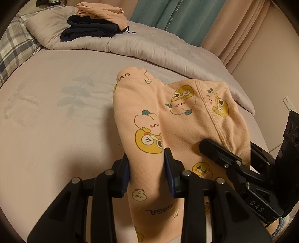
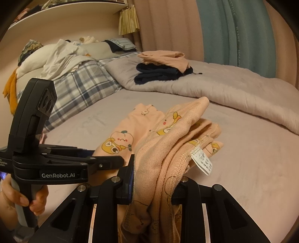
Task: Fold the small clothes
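Small peach pants (image 1: 168,119) printed with yellow cartoon figures lie on the bed, partly doubled over. My left gripper (image 1: 147,168) is shut on one leg of the pants near their front end. My right gripper (image 2: 155,179) is shut on a bunched waist part of the pants (image 2: 168,142), with a white care label (image 2: 202,160) hanging out. The right gripper shows in the left wrist view (image 1: 224,155) at the pants' right side. The left gripper shows in the right wrist view (image 2: 104,160) to the left, held by a hand (image 2: 18,196).
A folded peach garment (image 1: 101,10) on a folded dark navy one (image 1: 87,30) sits on the rolled grey duvet (image 1: 149,46) at the back. A plaid pillow (image 1: 13,46) lies far left. Curtains (image 1: 168,15) hang behind. The bed sheet (image 1: 56,112) spreads left.
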`<state>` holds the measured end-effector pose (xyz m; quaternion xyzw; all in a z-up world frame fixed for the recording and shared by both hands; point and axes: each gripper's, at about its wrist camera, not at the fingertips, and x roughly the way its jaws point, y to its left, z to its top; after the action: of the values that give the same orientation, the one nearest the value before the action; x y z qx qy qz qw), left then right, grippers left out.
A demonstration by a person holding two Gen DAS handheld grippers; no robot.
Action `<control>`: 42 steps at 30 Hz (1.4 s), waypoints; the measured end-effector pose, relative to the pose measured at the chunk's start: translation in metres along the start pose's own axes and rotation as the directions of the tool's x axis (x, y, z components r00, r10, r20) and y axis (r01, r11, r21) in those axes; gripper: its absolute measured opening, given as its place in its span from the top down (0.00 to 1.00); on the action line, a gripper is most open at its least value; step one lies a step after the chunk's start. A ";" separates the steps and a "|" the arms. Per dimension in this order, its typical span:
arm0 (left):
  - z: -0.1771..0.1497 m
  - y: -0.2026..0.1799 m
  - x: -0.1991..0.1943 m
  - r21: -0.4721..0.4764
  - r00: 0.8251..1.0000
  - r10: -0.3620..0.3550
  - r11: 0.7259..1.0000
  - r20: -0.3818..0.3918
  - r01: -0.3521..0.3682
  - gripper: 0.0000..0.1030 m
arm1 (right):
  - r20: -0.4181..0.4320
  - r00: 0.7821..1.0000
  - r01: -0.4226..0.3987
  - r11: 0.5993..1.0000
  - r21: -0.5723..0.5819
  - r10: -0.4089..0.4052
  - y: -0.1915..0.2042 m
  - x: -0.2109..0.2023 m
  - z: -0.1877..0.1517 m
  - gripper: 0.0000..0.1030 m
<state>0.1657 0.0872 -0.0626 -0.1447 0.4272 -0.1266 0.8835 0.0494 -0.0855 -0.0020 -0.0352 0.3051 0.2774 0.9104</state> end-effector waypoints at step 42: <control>0.021 0.010 0.070 -0.017 0.994 0.041 0.999 -0.098 -0.043 0.68 | -0.099 0.995 0.007 0.996 0.093 0.002 -0.038 0.049 0.004 0.73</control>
<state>0.2258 0.0754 -0.1039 -0.1379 0.4739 -0.1106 0.8626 0.1039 -0.0926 -0.0305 -0.0067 0.3623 0.2597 0.8951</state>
